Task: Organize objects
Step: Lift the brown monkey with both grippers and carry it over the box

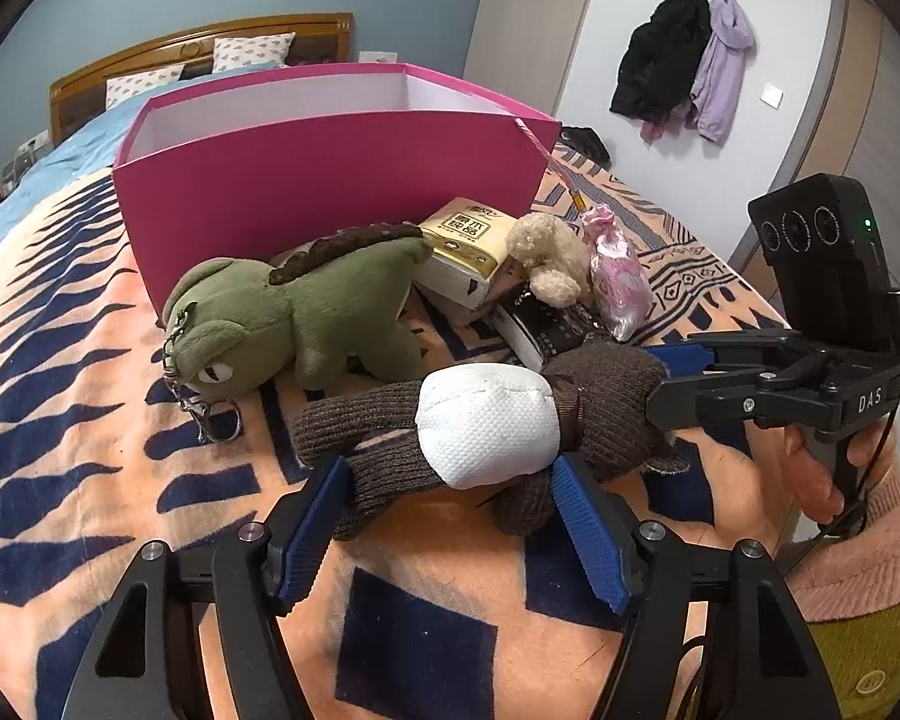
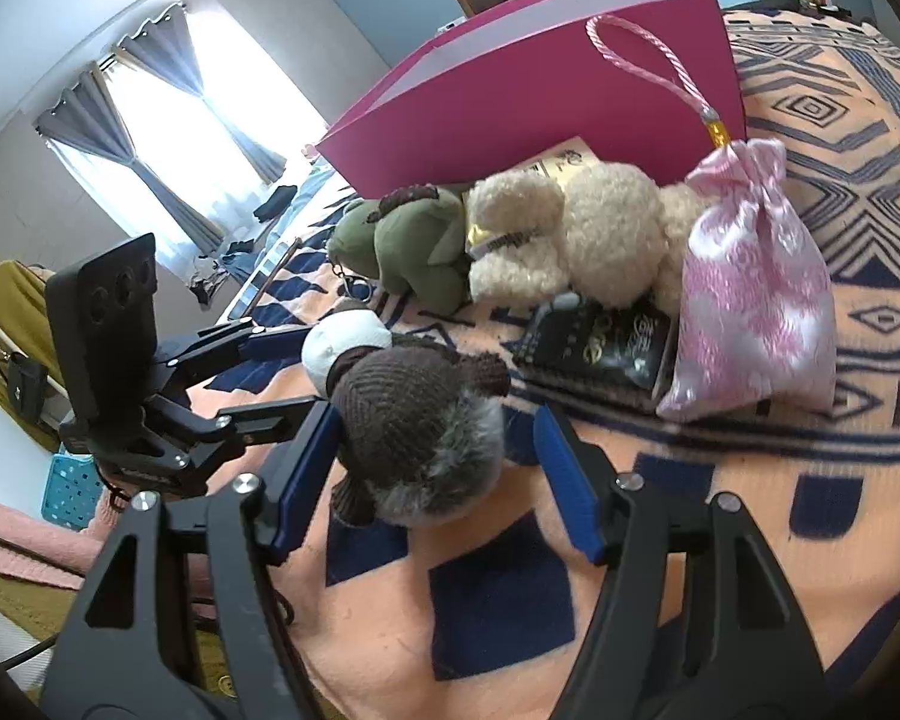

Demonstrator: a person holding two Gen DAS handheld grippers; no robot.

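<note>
— How were the left tongs (image 1: pixel 450 468) found?

— They were pointed down at the blanket (image 1: pixel 90 360) on the bed, and the legs of the brown knitted doll (image 1: pixel 486 420) were bracketed by their blue pads (image 1: pixel 306 540). A leg was touched on each side, but whether the doll was actually pinched could not be told.

— And the right tongs (image 2: pixel 435 420)?

— They were held apart around the doll's head. The head was met by the left-hand pad only; a clear gap was left at the other pad, so nothing was gripped. In the left wrist view their handle was seen wrapped by a hand (image 1: pixel 822 480) in a pink sleeve.

— So where was the doll placed?

— It was laid flat on the blanket between the two pairs of tongs, legs towards the left pair, head towards the right pair, and its white body was turned upward.

— What was seen beyond the tongs?

— A green dinosaur plush (image 1: pixel 330 300) was lying just past the doll, ahead of the left tongs, and a metal clip was attached at its head. Ahead of the right tongs a black book (image 2: pixel 606 348) was set, and a cream bear (image 2: pixel 606 234) was rested behind it. A pink patterned pouch (image 2: pixel 750 312) was propped against the book's right edge. A tissue pack (image 1: pixel 468 246) was wedged between the dinosaur and the bear. Farthest from both tongs, an open pink box (image 1: pixel 330 180) was stood behind the whole heap
</note>
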